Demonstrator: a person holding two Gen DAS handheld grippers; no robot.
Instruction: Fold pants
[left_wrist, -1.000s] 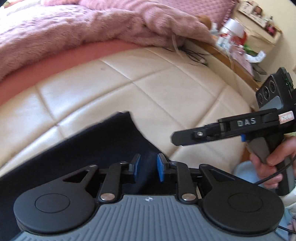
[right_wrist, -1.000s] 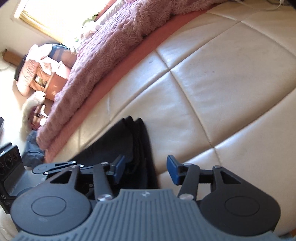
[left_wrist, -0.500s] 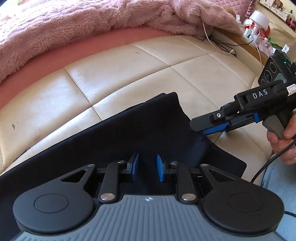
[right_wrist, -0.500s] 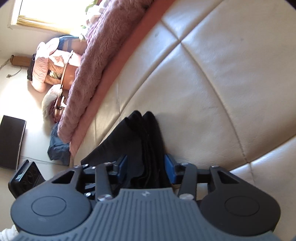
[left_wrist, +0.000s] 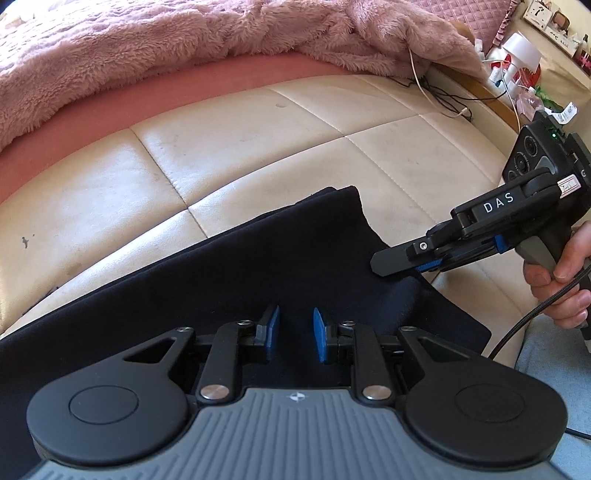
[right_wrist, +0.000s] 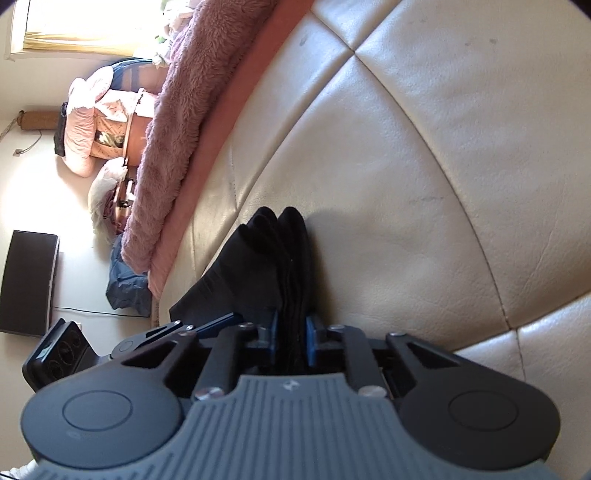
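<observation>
The dark navy pants (left_wrist: 258, 273) lie folded lengthwise on the cream quilted leather surface (left_wrist: 240, 140). My left gripper (left_wrist: 294, 334) hovers over the pants with a narrow gap between its blue pads; nothing is clamped between them. My right gripper (right_wrist: 291, 341) is shut on the layered end of the pants (right_wrist: 273, 266), with the cloth bunched between its blue pads. In the left wrist view the right gripper (left_wrist: 402, 264) pinches the pants' right edge, held by a hand (left_wrist: 557, 280).
A fluffy pink blanket (left_wrist: 184, 40) on a red-pink sheet lies along the far side. Cables (left_wrist: 439, 96) and small cluttered items (left_wrist: 517, 59) sit at the back right. The right wrist view shows the floor, a dark flat panel (right_wrist: 27, 280) and piled cloth (right_wrist: 92, 122) off the left edge.
My right gripper has closed on the pants' layered end; it was open a second ago. The left gripper has moved back over the pants, so more cloth shows.
</observation>
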